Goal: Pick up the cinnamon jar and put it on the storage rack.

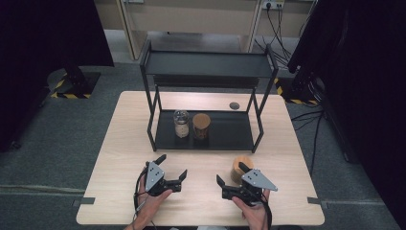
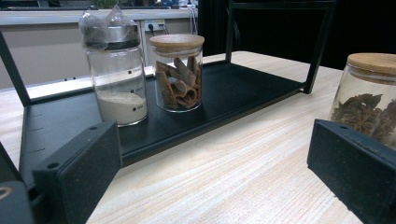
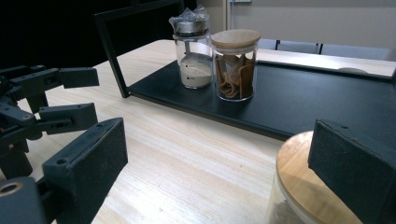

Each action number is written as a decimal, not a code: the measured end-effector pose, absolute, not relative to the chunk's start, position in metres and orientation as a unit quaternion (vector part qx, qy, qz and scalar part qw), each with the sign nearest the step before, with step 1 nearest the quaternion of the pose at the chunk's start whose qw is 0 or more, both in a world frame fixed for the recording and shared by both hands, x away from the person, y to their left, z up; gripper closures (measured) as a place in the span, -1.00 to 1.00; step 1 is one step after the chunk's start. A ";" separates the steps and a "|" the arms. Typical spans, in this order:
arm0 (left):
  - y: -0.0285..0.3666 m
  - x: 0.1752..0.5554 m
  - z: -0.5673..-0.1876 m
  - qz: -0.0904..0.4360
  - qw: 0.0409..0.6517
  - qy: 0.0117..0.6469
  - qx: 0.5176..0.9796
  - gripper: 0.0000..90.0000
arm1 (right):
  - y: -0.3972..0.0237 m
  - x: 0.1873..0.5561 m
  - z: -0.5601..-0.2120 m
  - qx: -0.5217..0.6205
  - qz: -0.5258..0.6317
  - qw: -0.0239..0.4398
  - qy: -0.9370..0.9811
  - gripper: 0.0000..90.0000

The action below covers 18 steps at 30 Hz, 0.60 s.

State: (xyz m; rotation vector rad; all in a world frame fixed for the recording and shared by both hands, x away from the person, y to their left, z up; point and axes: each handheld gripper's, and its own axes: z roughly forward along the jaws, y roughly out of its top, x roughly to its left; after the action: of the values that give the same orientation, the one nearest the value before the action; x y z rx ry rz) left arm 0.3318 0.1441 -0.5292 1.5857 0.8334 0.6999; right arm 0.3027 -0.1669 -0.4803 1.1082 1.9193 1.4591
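Resting right gripper (image 1: 230, 183) apart beside star-anise jar (image 1: 238, 167) | left gripper (image 1: 170, 169) apart, idle | 2 jars (image 1: 191, 124) shelved, 1 waiting

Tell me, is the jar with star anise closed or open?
Closed: the star anise jar stands upright on the table, its wooden lid sitting flat on top.

The small marks printed on the powder jar (image 2: 116, 70) are too blurred to read.

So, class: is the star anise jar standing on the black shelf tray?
No, the star anise jar stands on the bare wooden table, apart from the black shelf tray.
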 end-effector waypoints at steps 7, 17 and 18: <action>0.144 0.332 -0.529 0.299 0.572 0.355 0.677 -0.94 | -0.172 0.299 -0.480 0.408 0.531 0.250 0.699 -0.89; 0.144 0.332 -0.529 0.298 0.572 0.355 0.677 -0.94 | -0.182 0.293 -0.482 0.417 0.528 0.257 0.693 -0.89; 0.144 0.332 -0.529 0.298 0.572 0.355 0.677 -0.94 | -0.183 0.292 -0.482 0.419 0.528 0.259 0.692 -0.89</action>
State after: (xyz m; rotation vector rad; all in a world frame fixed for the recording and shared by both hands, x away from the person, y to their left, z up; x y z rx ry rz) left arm 0.3319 0.1439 -0.5291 1.5872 0.8335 0.6997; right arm 0.2925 -0.1833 -0.4821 1.1349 1.8764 1.4306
